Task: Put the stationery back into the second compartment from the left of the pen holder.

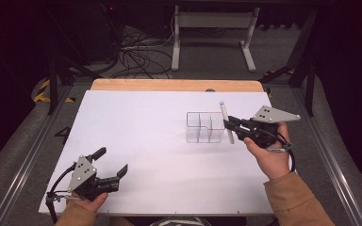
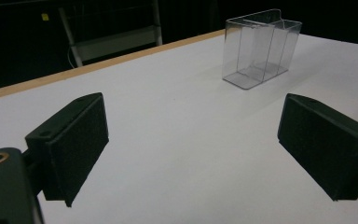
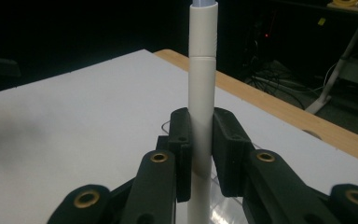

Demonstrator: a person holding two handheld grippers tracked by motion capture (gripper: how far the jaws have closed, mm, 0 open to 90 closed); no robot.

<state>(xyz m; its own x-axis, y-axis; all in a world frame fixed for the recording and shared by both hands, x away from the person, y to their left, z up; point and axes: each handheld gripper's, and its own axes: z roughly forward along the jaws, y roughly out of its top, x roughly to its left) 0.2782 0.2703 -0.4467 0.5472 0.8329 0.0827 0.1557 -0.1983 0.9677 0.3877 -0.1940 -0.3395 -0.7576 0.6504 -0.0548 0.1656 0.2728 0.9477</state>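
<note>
right gripper [image 1: 228, 126]: clamped tight on a white marker [image 1: 226, 121], jaws squeezing the barrel from both sides, roughly around its middle; held up off the table at the right side, hand coming in from the bottom right

white marker: standing pretty much upright between the jaws in the right gripper view [image 3: 201, 98], pale bluish cap end on top, lower end sticking out below the pads; in the high view sits just at the right edge of the clear organizer, leaning a little, tip end hanging down beside the box wall; can't tell if touching the box or just in front of it

clear organizer [image 1: 205, 127]: see-through plastic box with a few upright compartments, sitting on the white sheet right of centre, nothing visible inside; seen from the left gripper view too [image 2: 261, 49], far off near the back edge

left gripper [image 1: 112, 162]: jaws spread wide, nothing between them, just bare white sheet in the gap; parked at the near left corner, resting low by the table edge, well apart from the box

table [image 1: 136, 141]: white sheet over a wooden top, strip of bare wood showing along the far edge

background: dark room, cables on the floor and a white desk frame behind the table
</note>
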